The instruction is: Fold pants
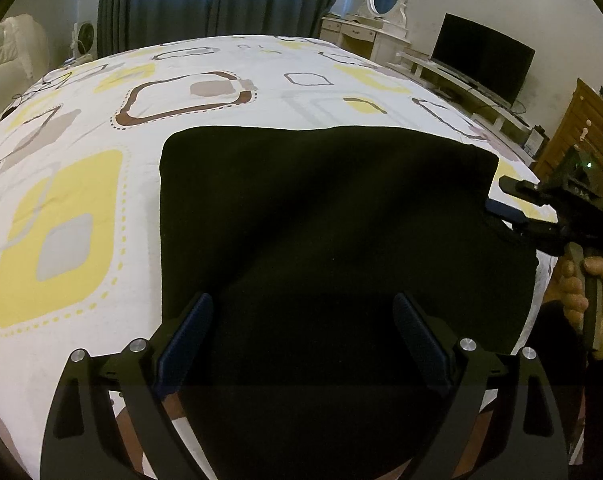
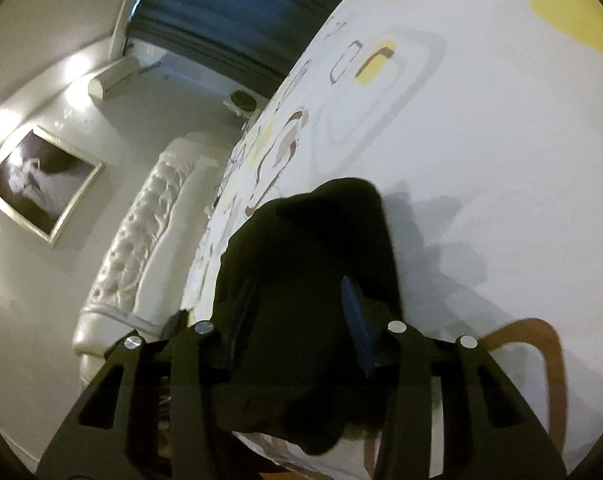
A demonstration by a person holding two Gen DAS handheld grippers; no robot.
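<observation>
The black pants (image 1: 321, 220) lie folded into a broad flat block on the patterned bedsheet (image 1: 73, 208). My left gripper (image 1: 303, 312) hovers over their near part, open, with only flat cloth below its blue pads (image 1: 193, 332). At the pants' right edge my right gripper (image 1: 495, 195) stands with its jaws apart, the lower finger at the cloth's corner. In the right wrist view a hump of the pants (image 2: 301, 280) bulges between the fingers of that gripper (image 2: 261, 304). One blue pad (image 2: 355, 312) shows beside the cloth; the other finger is mostly hidden behind it.
A person's hand (image 1: 577, 288) holds the right gripper's handle off the bed's right edge. Beyond the bed stand a television (image 1: 481, 56), a white dressing table with a mirror (image 1: 365, 28) and a wooden cabinet (image 1: 581, 128). A white tufted headboard (image 2: 141, 248) borders the bed.
</observation>
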